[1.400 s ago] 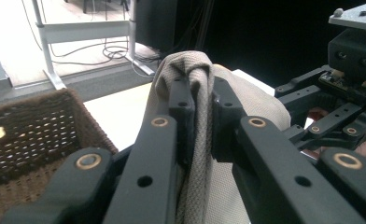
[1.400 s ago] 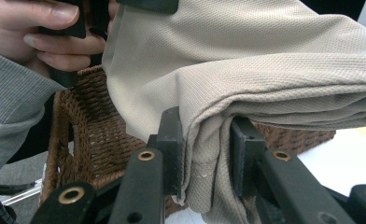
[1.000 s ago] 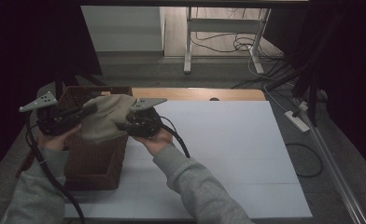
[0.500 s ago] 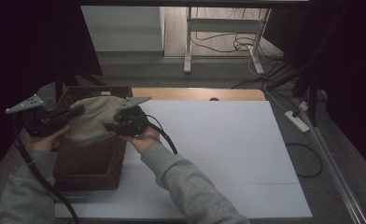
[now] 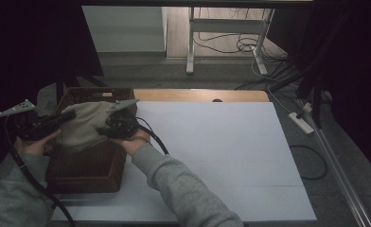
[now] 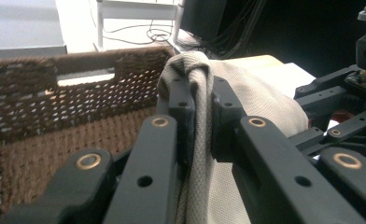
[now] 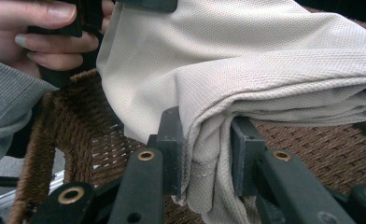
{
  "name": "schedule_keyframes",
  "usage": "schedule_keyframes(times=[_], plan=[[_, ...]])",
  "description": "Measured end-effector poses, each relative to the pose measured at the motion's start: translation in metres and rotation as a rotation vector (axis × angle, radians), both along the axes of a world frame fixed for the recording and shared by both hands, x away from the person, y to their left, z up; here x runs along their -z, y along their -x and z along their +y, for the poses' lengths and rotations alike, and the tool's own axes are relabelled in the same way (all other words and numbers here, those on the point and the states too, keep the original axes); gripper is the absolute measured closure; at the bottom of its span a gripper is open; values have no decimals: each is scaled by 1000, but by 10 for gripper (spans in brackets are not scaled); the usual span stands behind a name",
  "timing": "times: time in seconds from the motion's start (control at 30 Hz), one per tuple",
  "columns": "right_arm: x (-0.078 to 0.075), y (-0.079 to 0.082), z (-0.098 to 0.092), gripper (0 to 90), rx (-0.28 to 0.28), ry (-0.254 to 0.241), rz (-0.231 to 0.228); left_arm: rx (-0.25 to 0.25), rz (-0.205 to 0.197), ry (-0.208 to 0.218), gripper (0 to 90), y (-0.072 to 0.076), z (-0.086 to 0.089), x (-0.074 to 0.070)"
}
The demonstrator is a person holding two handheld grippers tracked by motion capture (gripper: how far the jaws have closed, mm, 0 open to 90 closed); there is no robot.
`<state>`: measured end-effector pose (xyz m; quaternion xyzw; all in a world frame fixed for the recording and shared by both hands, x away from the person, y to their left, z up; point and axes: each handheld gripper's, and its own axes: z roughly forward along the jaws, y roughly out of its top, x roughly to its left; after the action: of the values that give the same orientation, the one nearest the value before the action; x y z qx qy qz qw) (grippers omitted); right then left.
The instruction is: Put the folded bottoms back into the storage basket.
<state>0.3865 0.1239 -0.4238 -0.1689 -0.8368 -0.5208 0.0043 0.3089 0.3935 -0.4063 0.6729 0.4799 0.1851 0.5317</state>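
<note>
wicker basket [image 5: 86, 165], dark brown, sits at the left end of the white table [image 5: 212, 156], with a cut-out handle slot in its far wall. left hand [image 5: 32, 144], grey sleeve, holds the left gripper [image 5: 69, 116] at the basket's left rim; in the left gripper view its jaws are clamped on a bunched fold of beige cloth [image 6: 246, 98], the fabric pinched tight between the two pads and rising above them. beige cloth [image 5: 82, 125] hangs folded between the two grippers, above the basket's open top, its lower part dipping toward the inside; whether it touches the basket floor cannot be told. right gripper [image 5: 109, 128] grips the cloth's right edge, held by the right hand [image 5: 134, 142] over the basket's right rim. in the right gripper view the jaws are closed on several stacked layers of cloth [image 7: 265, 60], hem visible below the pads, wicker weave behind. farther right the white table is bare. beyond the table's far edge, a white desk frame [image 5: 221, 33], tangled cables on the floor, and a power strip [image 5: 300, 122] near the right side.
</note>
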Motion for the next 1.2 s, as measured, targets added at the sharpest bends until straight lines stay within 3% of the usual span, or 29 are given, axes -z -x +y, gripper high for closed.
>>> schedule_keyframes(times=[0.2, 0.57, 1.1, 1.17, 1.2], plan=[[8, -1, 11, 696, -2, 26, 14, -19, 27, 6, 815, 0, 10, 10], [17, -2, 30, 695, -7, 39, 40, -42, 55, -7, 815, 0, 19, 16], [23, -6, 34, 691, -3, 40, 55, -63, 83, -21, 813, -7, 21, 20], [25, -7, 35, 623, 0, 38, 45, -173, 109, -66, 756, -8, 20, 19], [27, -6, 37, 430, 14, 60, 48, -185, 109, -69, 605, -9, 19, 19]])
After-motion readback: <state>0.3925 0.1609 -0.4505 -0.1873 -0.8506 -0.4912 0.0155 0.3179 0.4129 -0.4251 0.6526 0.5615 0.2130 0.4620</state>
